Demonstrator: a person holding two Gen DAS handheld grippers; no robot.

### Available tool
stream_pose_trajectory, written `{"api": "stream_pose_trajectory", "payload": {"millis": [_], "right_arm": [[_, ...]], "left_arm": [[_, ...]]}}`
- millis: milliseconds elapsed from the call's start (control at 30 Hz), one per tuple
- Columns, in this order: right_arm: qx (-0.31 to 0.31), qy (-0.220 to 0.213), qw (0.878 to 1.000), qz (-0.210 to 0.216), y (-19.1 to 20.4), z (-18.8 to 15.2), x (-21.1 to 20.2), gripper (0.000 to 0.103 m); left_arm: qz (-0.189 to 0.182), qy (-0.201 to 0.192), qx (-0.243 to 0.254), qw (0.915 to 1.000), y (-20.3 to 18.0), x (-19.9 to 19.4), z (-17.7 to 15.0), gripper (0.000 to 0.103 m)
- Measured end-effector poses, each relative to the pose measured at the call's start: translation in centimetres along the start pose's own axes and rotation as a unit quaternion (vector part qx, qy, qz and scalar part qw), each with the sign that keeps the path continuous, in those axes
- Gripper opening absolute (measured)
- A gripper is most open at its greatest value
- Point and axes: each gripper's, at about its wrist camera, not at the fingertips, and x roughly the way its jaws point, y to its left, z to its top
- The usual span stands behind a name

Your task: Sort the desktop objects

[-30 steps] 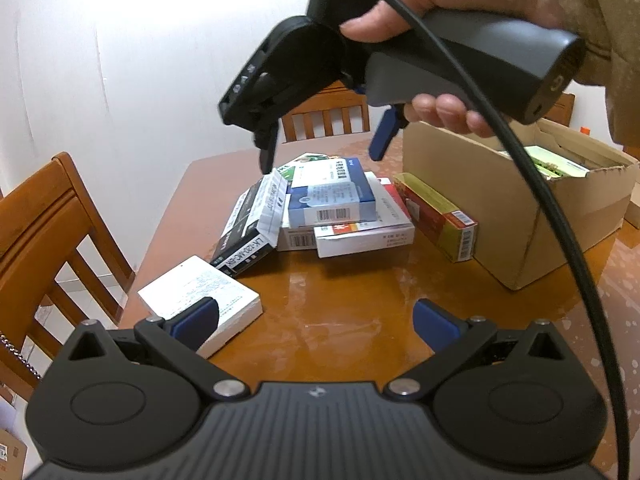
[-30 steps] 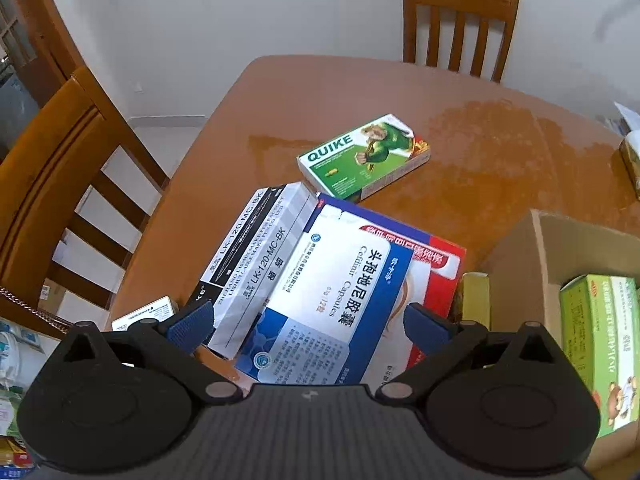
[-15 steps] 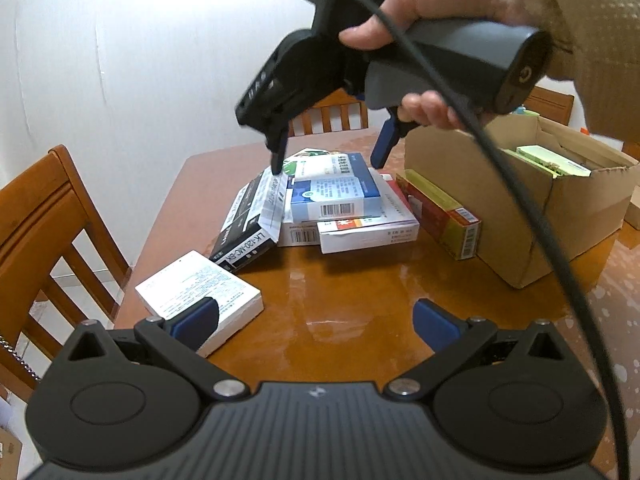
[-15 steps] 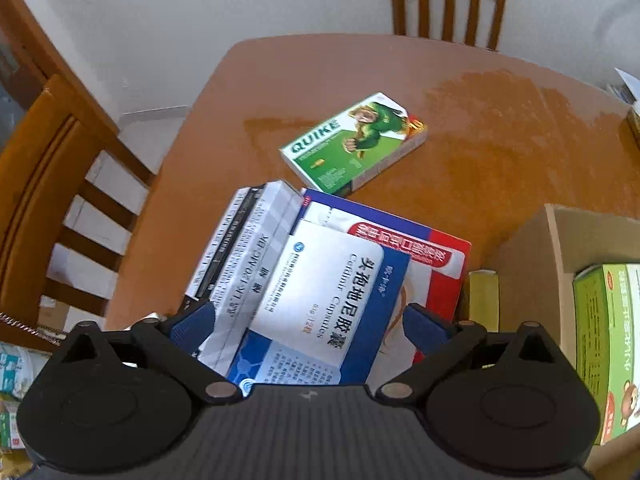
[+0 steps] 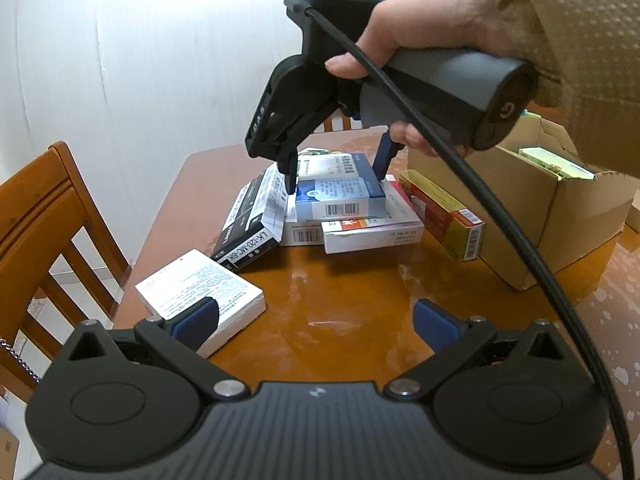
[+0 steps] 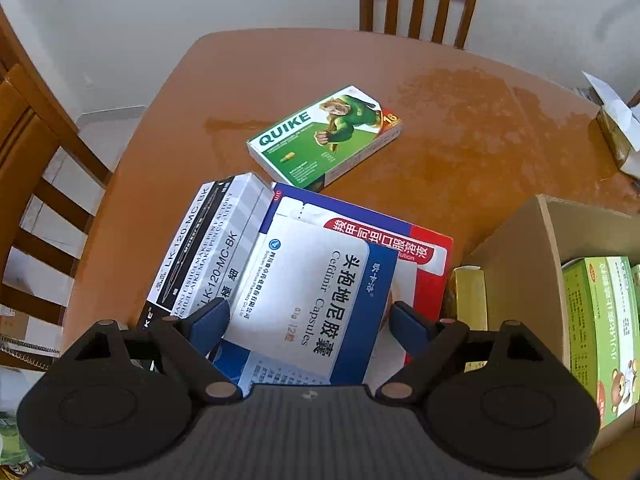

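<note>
A blue-and-white capsule box [image 5: 340,200] [image 6: 308,304] tops a small pile on the wooden table [image 5: 352,292]. Under it lie a red-and-white box [image 5: 372,232] [image 6: 424,256] and a black-and-white pen box [image 5: 248,220] [image 6: 200,252]. My right gripper [image 5: 336,182] [image 6: 308,320] points steeply down over the pile. Its jaws are closing, one finger on each side of the capsule box, and I see no pad pressing on it. My left gripper [image 5: 314,320] stands open low over the table with nothing between its fingers. A white box [image 5: 196,284] lies by its left finger.
An open cardboard box [image 5: 520,216] [image 6: 516,248] holding green packets stands to the right of the pile. A red-and-yellow box [image 5: 444,212] leans beside it. A green QUIKE box [image 6: 324,132] lies farther back. Wooden chairs [image 5: 36,216] [image 6: 416,0] stand at the left and far edges.
The right gripper has come down onto the pile and its fingers have drawn closer together around the capsule box. The left gripper has not moved.
</note>
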Motion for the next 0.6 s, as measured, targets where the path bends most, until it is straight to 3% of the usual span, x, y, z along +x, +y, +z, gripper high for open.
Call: {"api": "stream_pose_trajectory", "payload": {"millis": [33,233,600], "right_arm": [[-0.003,-0.003,1.000,-0.002,0.0,-0.1,-0.1,0.085],[-0.008,-0.003,1.000,0.017,-0.3,-0.6,-0.6,0.084],[-0.072,-0.009,0.992,0.102,3.4,-2.4,-3.4,0.084]], "left_arm": [[0.000,0.000,0.000,1.0000,0.0,0.0,0.0,0.103],[0.001,0.000,-0.005,1.0000,0.3,-0.1,0.1,0.103],[-0.001,0.003,0.006,1.0000,-0.4,-0.1,0.0,0.103]]}}
